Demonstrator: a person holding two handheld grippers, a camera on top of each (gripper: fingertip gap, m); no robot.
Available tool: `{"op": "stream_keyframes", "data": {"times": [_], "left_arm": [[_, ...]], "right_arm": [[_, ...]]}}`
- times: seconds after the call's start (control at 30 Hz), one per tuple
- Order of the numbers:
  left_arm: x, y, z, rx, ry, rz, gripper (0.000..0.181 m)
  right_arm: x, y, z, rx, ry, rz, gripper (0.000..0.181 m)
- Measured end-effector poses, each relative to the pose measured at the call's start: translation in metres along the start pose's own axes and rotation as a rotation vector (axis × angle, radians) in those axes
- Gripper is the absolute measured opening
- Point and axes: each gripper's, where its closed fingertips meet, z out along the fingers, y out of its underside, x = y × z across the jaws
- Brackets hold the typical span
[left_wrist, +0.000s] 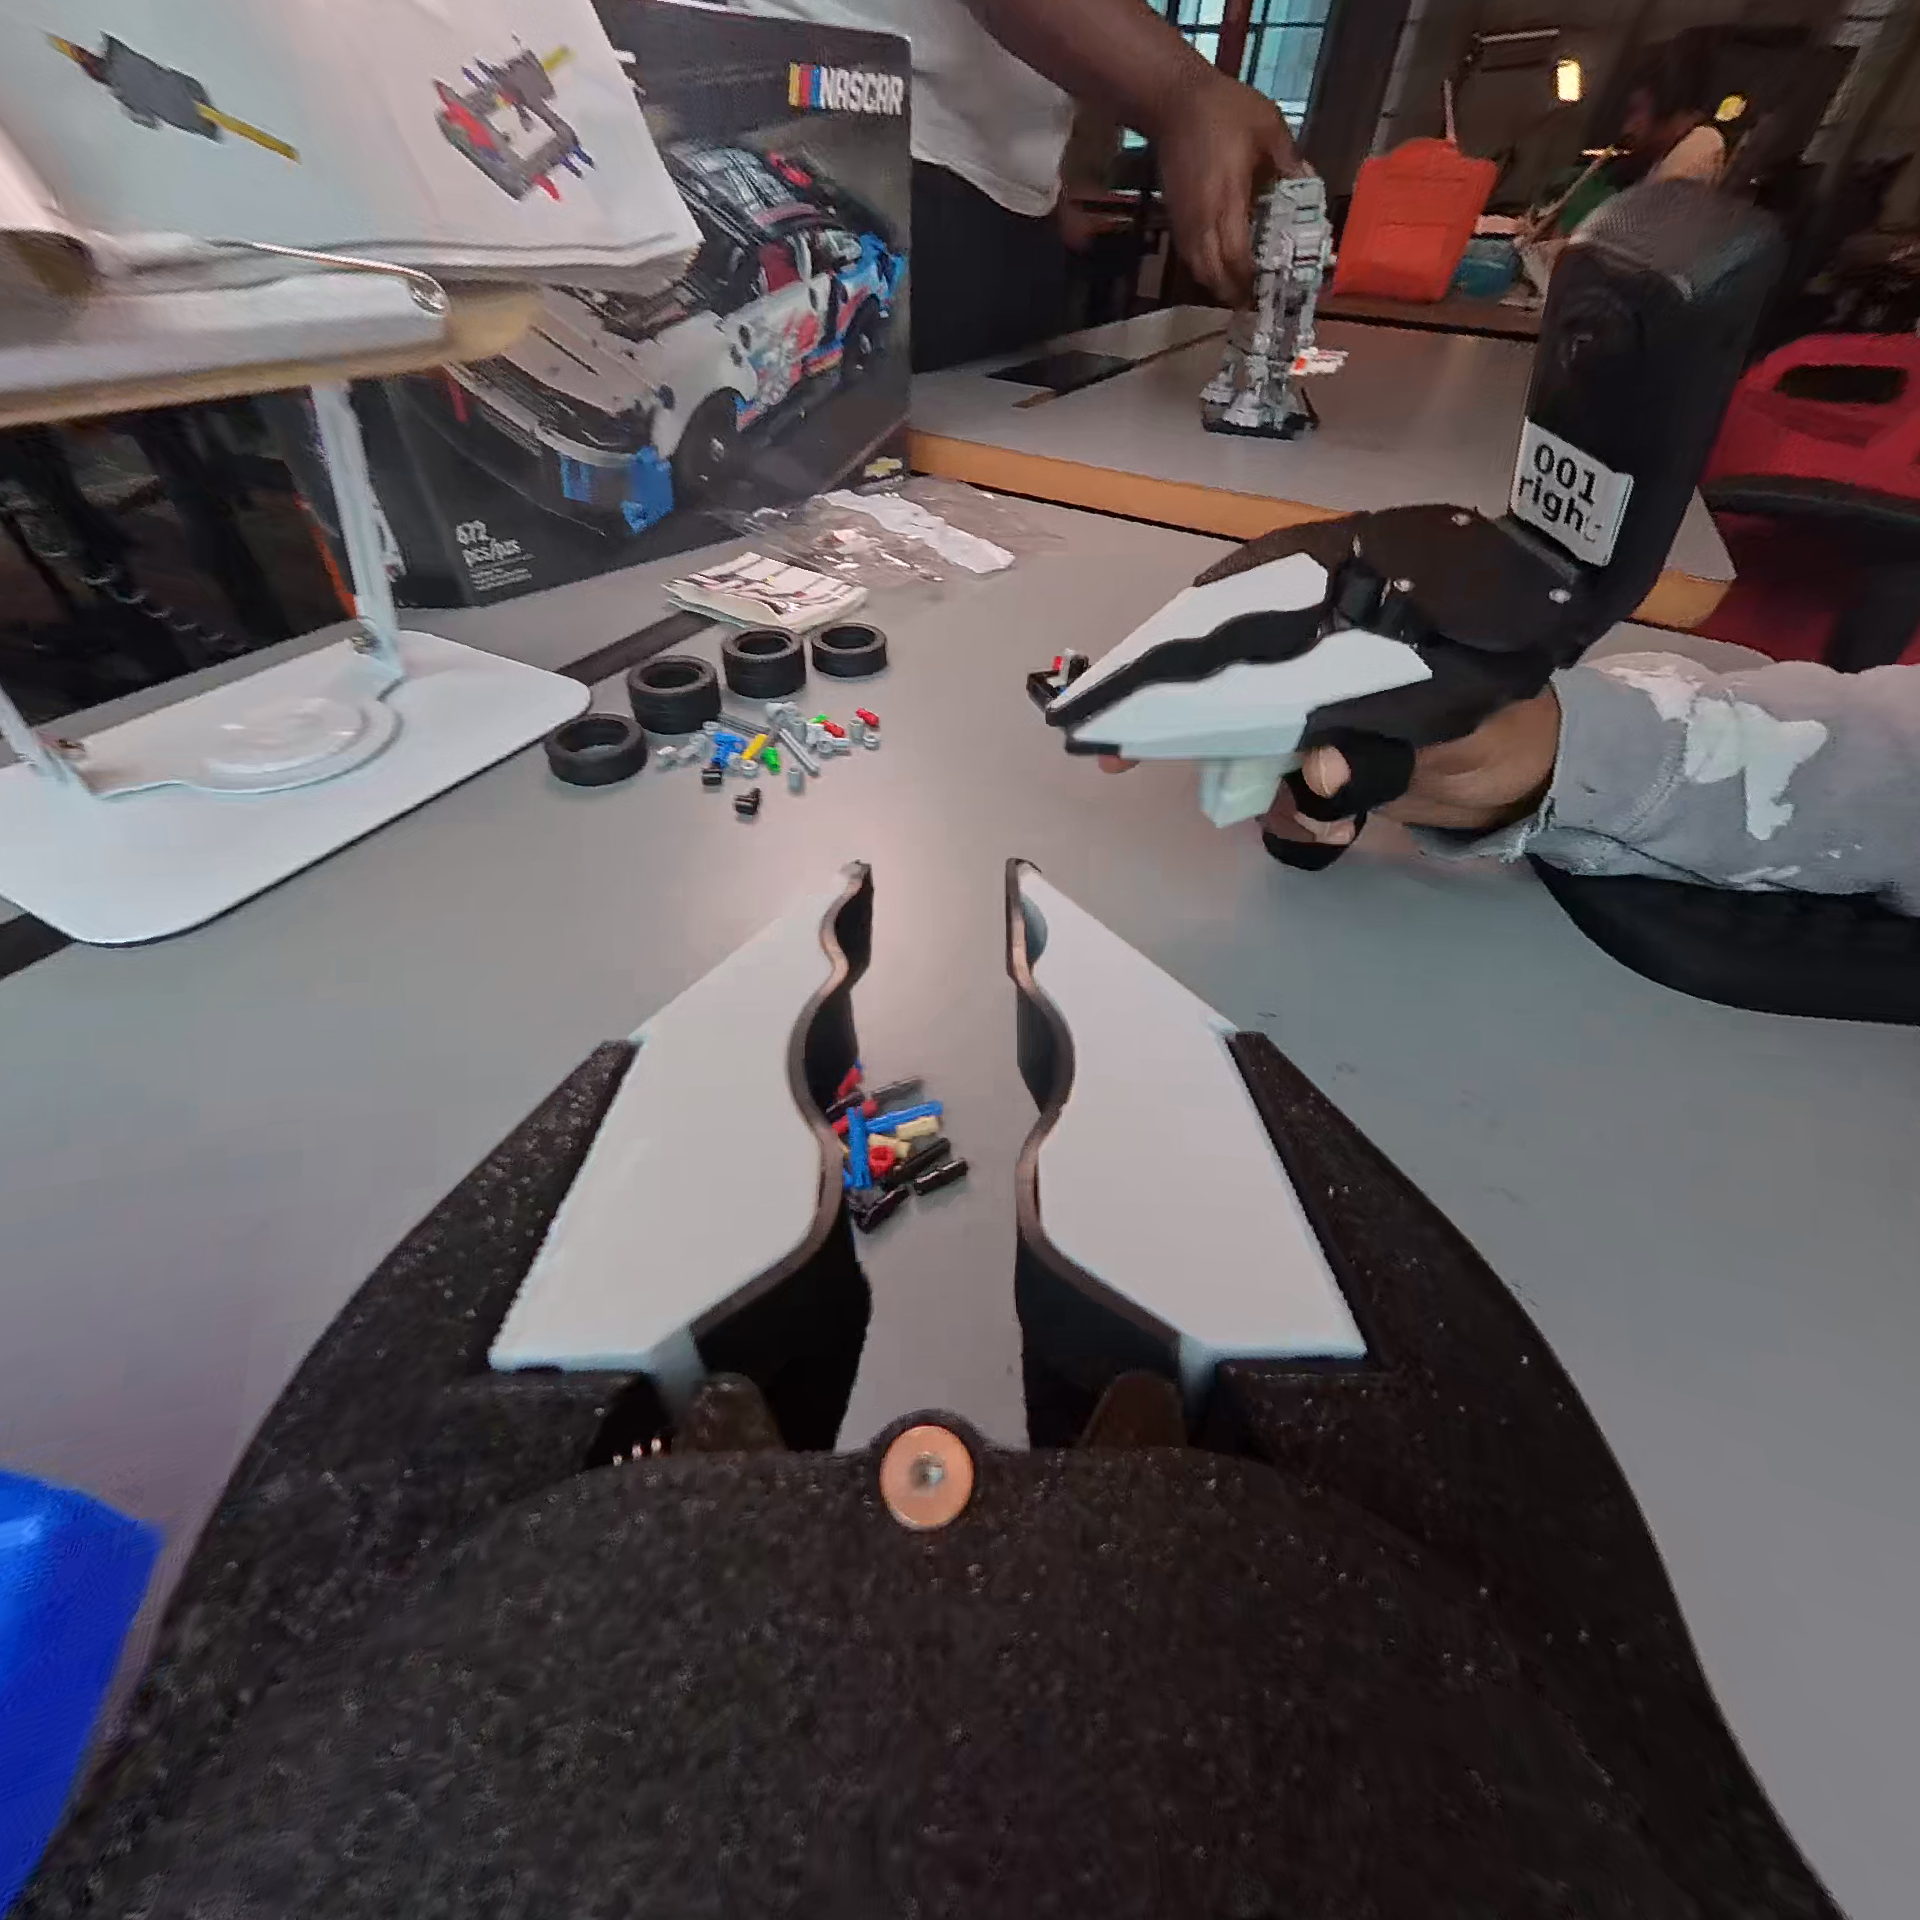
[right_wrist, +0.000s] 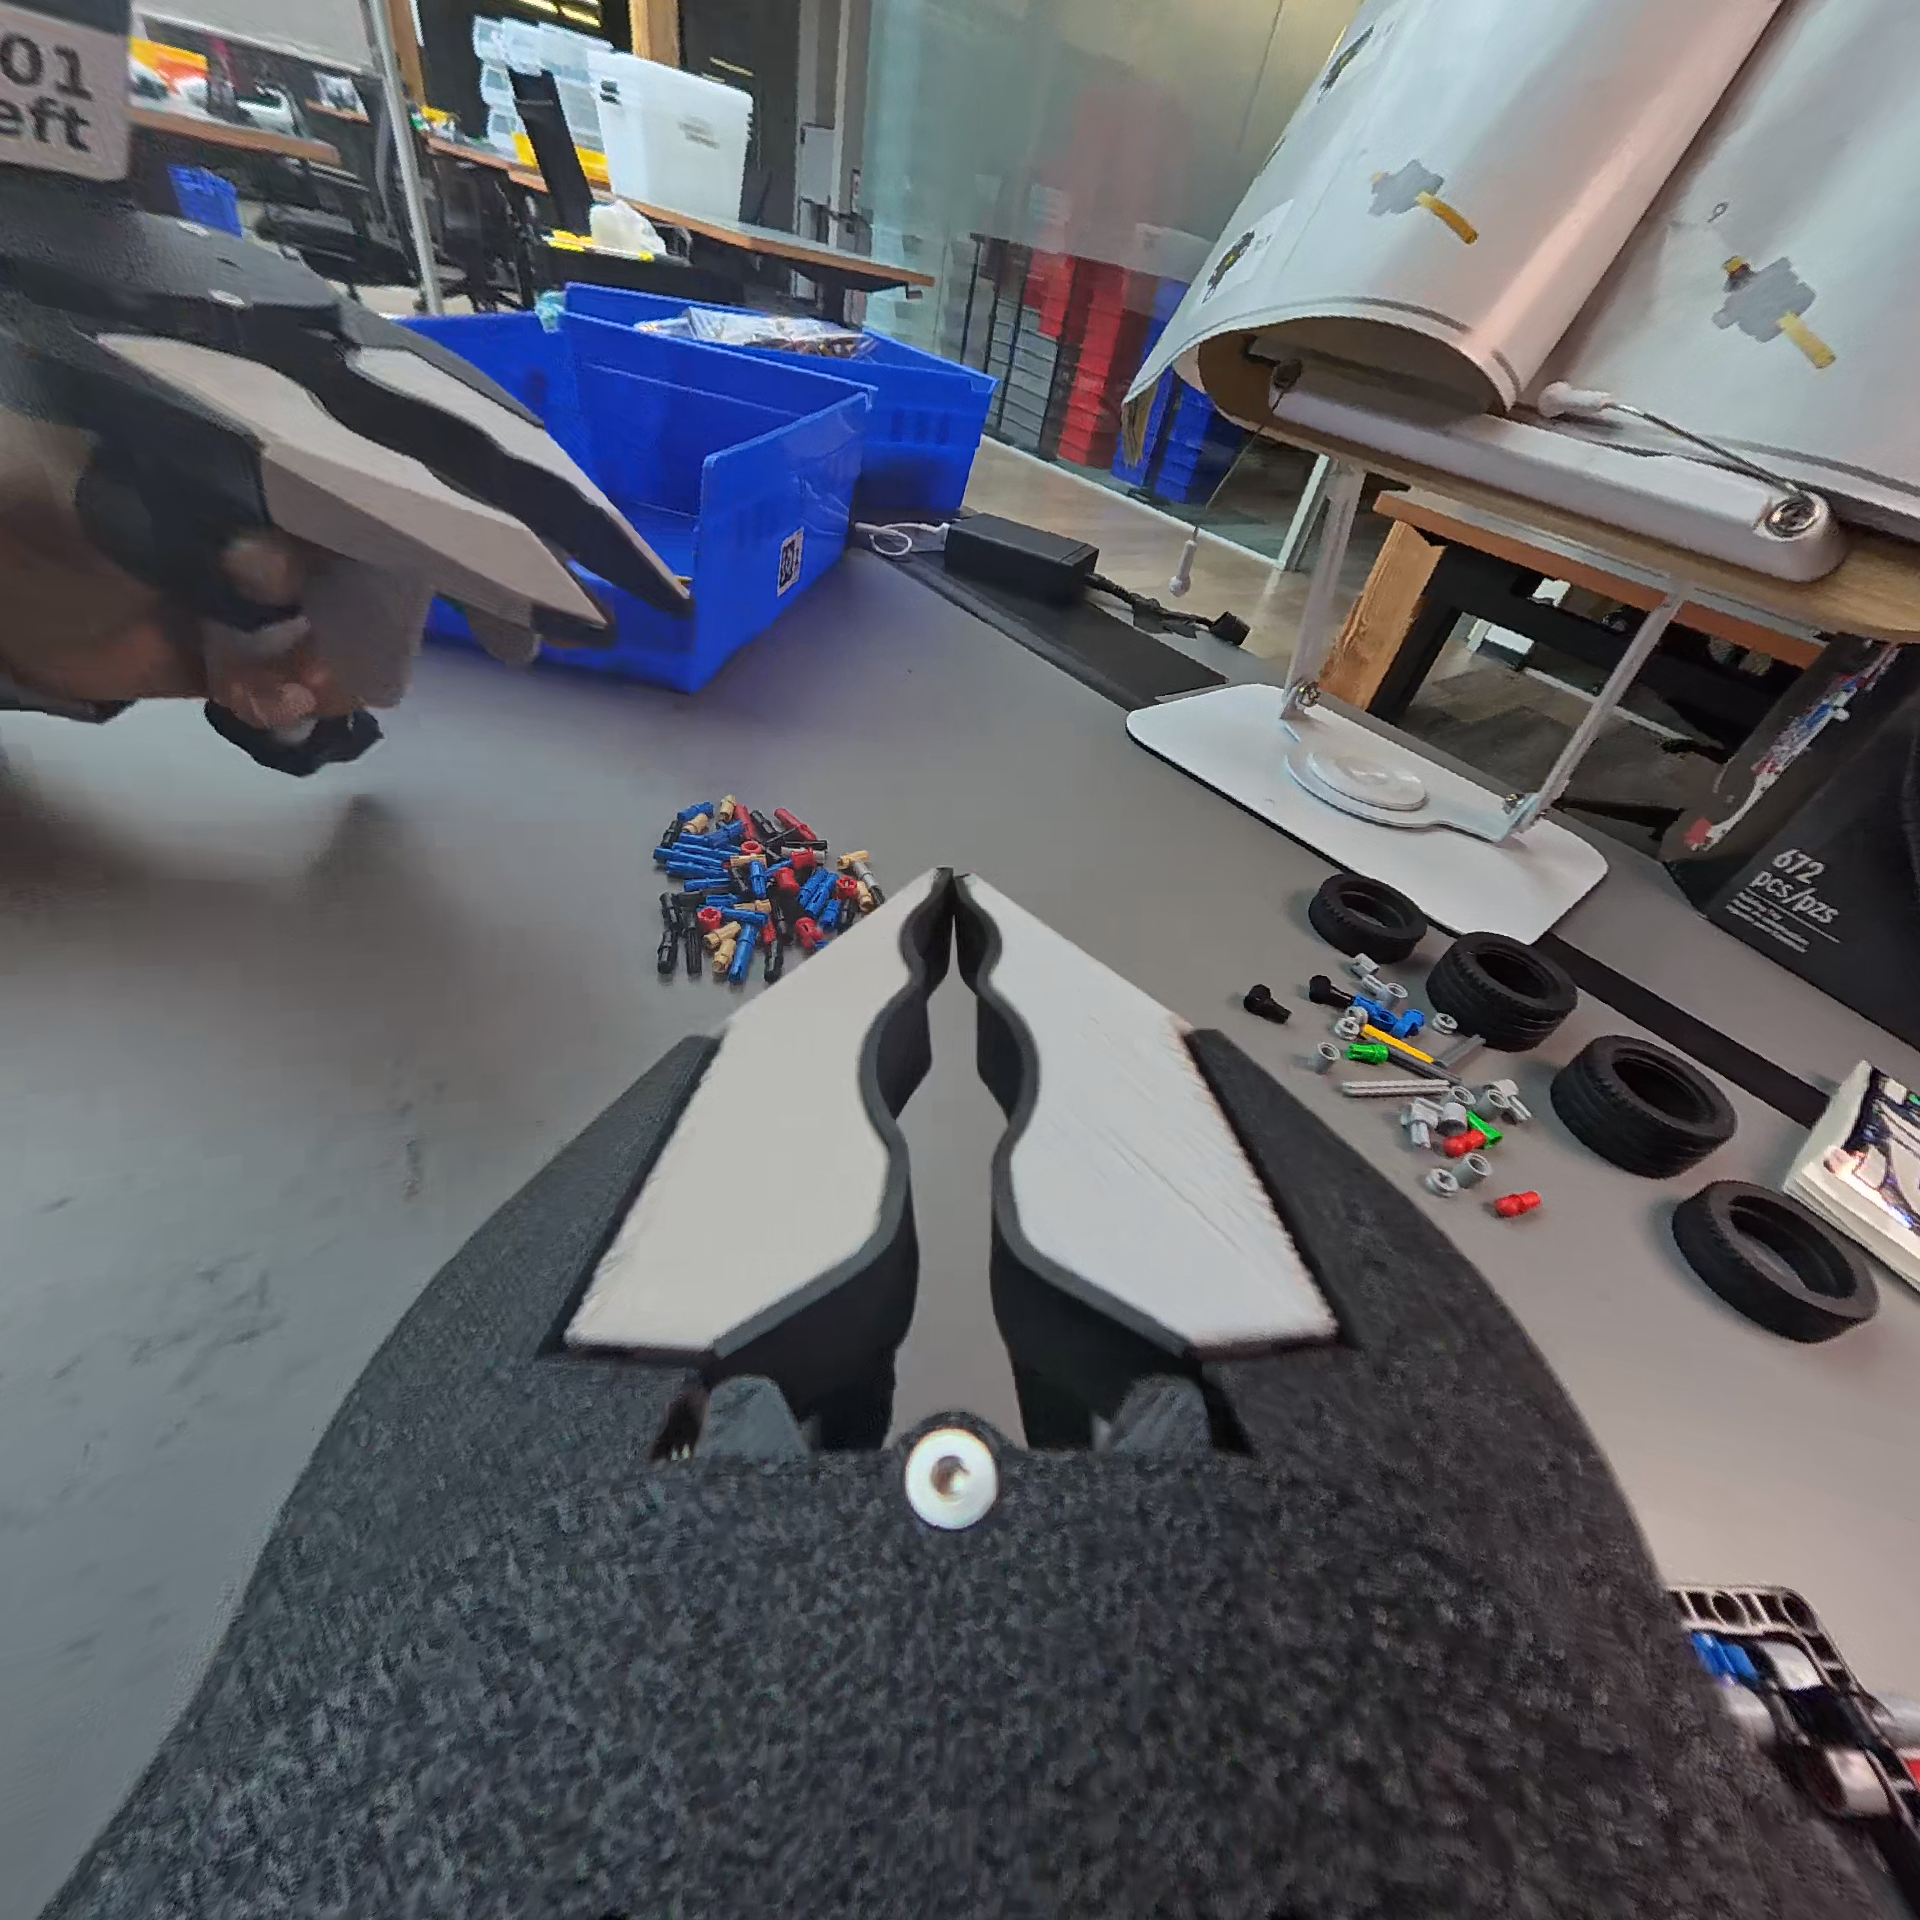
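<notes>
My left gripper (left_wrist: 938, 873) is open above the grey table (left_wrist: 1351, 1195), with nothing between its fingertips. A pile of small blue, red, tan and black pins (left_wrist: 894, 1143) lies on the table under its fingers. It also shows in the right wrist view (right_wrist: 758, 883). My right gripper (right_wrist: 951, 878) is shut, tips touching, with nothing seen between them. It hovers just right of the pin pile. In the left wrist view it (left_wrist: 1060, 717) points left, with a small black assembly (left_wrist: 1051, 675) just beyond its tip. The left gripper (right_wrist: 644, 613) shows at upper left.
Several black tyres (right_wrist: 1501, 987) and loose small parts (right_wrist: 1423, 1081) lie to the right. A white book stand (right_wrist: 1403, 790) holds an open instruction booklet (right_wrist: 1558, 208). Blue bins (right_wrist: 727, 468) stand behind, with a set box (left_wrist: 727, 312). A person's hand holds a grey model (left_wrist: 1273, 301).
</notes>
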Motion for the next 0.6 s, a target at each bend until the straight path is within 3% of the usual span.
{"op": "stream_keyframes", "data": {"times": [0.17,0.37,0.6], "left_arm": [[0.015,0.008,0.009,-0.010,-0.013,0.037,0.013],[-0.006,0.015,0.000,-0.018,-0.091,0.039,0.013],[-0.013,0.006,-0.011,0.047,-0.090,-0.011,0.033]], "right_arm": [[0.001,0.001,0.000,-0.004,-0.007,0.010,0.000],[0.000,0.003,0.002,-0.018,-0.010,0.008,0.001],[0.004,0.001,0.000,-0.001,-0.001,0.033,0.000]]}}
